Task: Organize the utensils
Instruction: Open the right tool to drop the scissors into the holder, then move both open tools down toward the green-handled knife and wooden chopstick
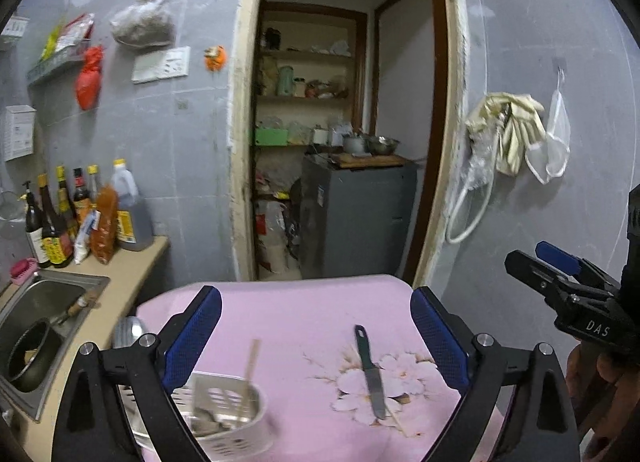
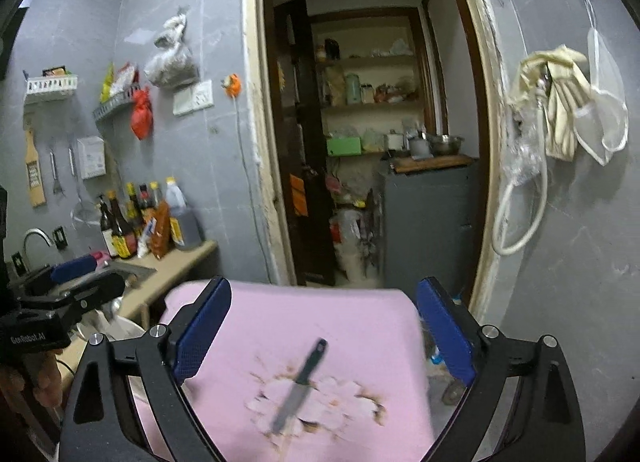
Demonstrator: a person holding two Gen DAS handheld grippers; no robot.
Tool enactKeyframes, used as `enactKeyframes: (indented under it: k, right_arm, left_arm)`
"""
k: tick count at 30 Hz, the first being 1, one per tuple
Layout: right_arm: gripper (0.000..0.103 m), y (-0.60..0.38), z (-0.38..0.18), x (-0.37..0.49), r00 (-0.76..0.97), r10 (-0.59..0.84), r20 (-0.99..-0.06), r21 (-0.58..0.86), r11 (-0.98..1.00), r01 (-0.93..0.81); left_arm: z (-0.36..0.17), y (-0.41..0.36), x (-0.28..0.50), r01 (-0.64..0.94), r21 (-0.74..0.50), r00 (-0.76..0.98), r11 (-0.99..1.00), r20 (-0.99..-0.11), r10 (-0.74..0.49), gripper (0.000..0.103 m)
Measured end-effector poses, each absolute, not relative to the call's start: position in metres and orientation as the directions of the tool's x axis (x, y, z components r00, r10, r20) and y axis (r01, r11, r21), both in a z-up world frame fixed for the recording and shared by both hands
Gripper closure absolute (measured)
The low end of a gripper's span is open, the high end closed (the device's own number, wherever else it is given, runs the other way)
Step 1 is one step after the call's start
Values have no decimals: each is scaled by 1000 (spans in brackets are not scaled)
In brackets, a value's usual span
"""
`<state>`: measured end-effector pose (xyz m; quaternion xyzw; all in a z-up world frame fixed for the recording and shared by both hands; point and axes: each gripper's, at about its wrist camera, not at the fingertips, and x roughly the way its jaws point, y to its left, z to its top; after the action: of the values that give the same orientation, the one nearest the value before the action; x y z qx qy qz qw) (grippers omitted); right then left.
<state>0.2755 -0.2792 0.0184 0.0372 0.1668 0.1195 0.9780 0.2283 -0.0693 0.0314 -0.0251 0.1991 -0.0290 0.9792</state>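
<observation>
A knife [image 1: 370,372] with a dark green handle lies on the pink flowered tabletop [image 1: 304,314], blade toward me; it also shows in the right wrist view [image 2: 300,384]. A white slotted utensil holder [image 1: 230,416] stands at the table's near left with chopsticks [image 1: 249,370] and other utensils in it. My left gripper [image 1: 316,336] is open and empty above the table, between holder and knife. My right gripper [image 2: 324,332] is open and empty above the knife; it also shows in the left wrist view [image 1: 548,262].
A steel sink [image 1: 36,318] with a dark pot [image 1: 28,358] lies left of the table. Sauce bottles [image 1: 80,214] stand on the counter behind it. A doorway [image 1: 340,122] to a pantry with shelves is straight ahead. Gloves [image 1: 508,134] hang on the right wall.
</observation>
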Motion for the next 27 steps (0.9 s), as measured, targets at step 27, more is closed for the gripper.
enactKeyframes:
  k: [27]
  right_arm:
    - [13,-312,-129,323,754,273,-597,188,962,-199]
  left_arm:
    - [-86,-118,344,90,-266,728,960,-640,-246,22]
